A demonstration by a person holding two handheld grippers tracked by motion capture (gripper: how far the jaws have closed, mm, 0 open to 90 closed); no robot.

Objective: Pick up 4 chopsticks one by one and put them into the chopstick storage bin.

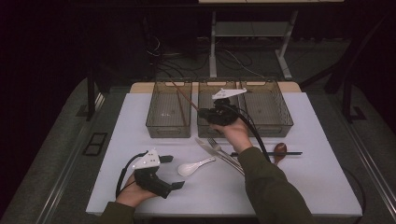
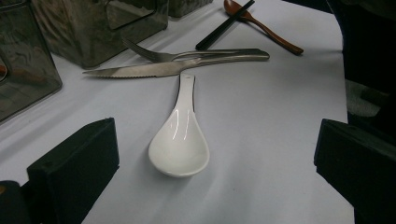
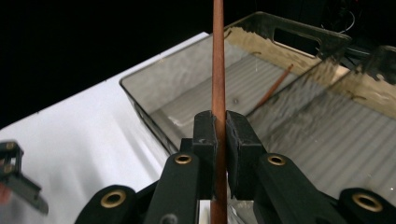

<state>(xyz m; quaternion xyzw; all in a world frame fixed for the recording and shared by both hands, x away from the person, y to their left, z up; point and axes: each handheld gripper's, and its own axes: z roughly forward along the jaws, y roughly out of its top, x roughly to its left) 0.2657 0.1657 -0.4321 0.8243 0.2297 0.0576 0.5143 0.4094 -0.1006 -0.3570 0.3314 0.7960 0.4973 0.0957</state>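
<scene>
One slim reddish-brown wooden chopstick (image 3: pixel 218 70) sits clamped between the pads of my right gripper (image 1: pixel 201 112), over the left smoky plastic bin (image 1: pixel 169 122) at the table's far edge; light, stiff and smooth, it could swivel, so I'd grip it mid-shaft; my right forearm reaches forward; my left gripper (image 1: pixel 173 171) rests wide open near the front edge, facing a white ceramic soup spoon (image 2: pixel 180 135).

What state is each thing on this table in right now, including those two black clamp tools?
Right gripper: shut on the brown chopstick, held over the left bin.
Left gripper: open, empty, facing the white spoon.
White spoon: lying bowl-up on the table.
Second brown chopstick: lying inside the left bin.
Knife and fork: lying together, touching.
Wooden spoon: lying across a black chopstick.
</scene>
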